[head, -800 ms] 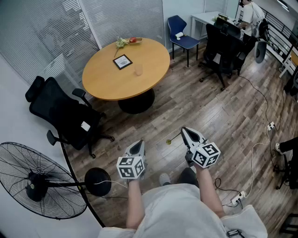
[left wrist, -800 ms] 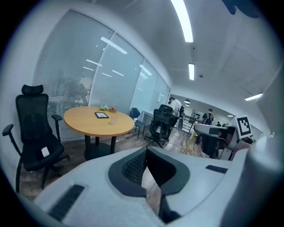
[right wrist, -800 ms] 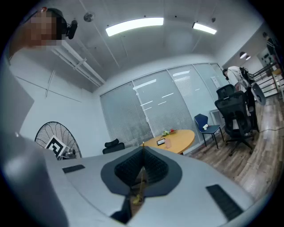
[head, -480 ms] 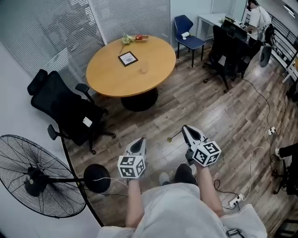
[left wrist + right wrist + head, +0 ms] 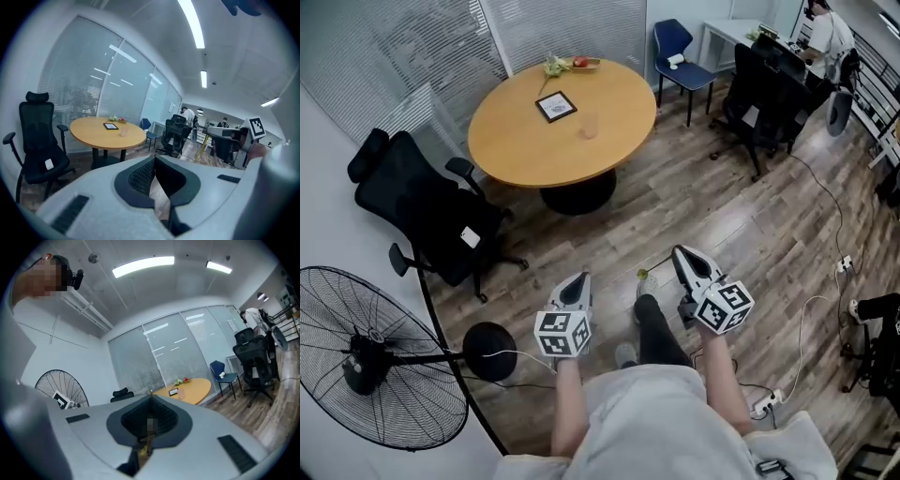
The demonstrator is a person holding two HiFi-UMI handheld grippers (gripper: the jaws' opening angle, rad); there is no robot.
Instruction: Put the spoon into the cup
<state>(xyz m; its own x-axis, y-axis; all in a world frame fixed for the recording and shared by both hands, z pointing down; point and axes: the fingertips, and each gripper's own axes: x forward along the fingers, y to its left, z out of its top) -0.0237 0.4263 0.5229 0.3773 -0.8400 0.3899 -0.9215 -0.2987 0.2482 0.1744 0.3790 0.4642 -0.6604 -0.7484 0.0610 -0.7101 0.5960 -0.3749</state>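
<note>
Spoon (image 5: 643, 274) clamped in shut right gripper (image 5: 679, 253), frame centre; left gripper (image 5: 580, 279) closed, empty; cup (image 5: 591, 127) on round table (image 5: 520, 155), upper frame.

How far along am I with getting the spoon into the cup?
Done: the spoon is picked up, clamped in the right gripper. In hand: it is held over the wood floor, well short of the round table. Left: reach the table and put the spoon in the cup standing there. The left gripper is shut and empty.
</note>
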